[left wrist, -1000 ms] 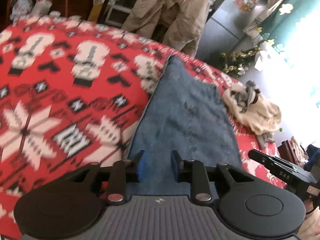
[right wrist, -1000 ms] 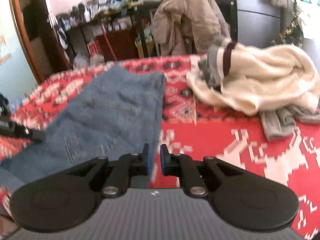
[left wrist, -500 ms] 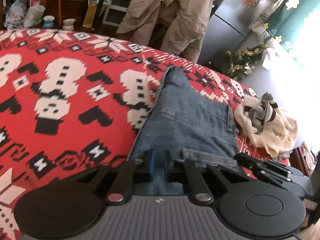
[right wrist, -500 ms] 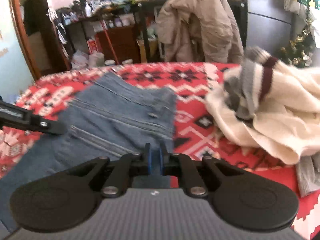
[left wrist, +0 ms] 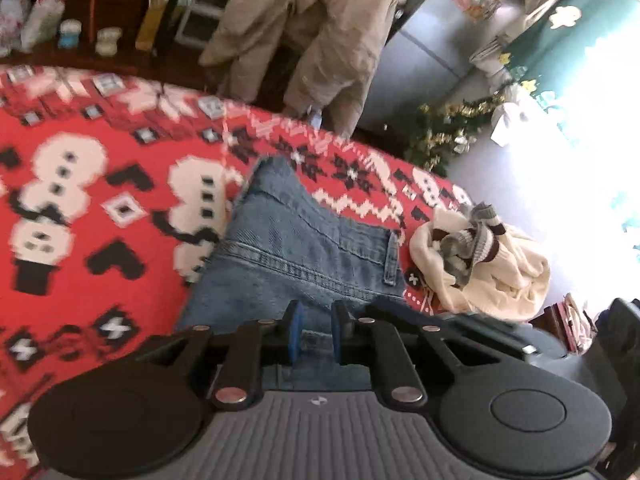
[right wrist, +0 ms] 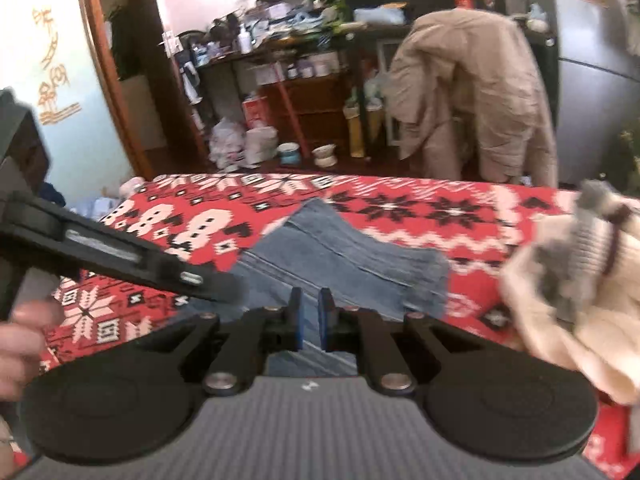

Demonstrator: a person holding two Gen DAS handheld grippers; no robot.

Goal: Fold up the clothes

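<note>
A red blanket (left wrist: 96, 200) with white snowmen covers the bed in a messy room. The jeans (left wrist: 288, 248) lie flat in the middle of it, and a cream sweater (left wrist: 500, 272) sits just beside them. The left gripper (left wrist: 314, 334) and the right gripper (right wrist: 310, 320) are each clamped on a near edge of the jeans. Its jaws have just been opening a little. I think a fold is under way; next, carry that edge over and lay it down straight.

Blue jeans (left wrist: 296, 252) folded over, flat on red patterned blanket (left wrist: 100, 208).

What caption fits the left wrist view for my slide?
Left gripper pinching the jeans on a red patterned blanket.
</note>
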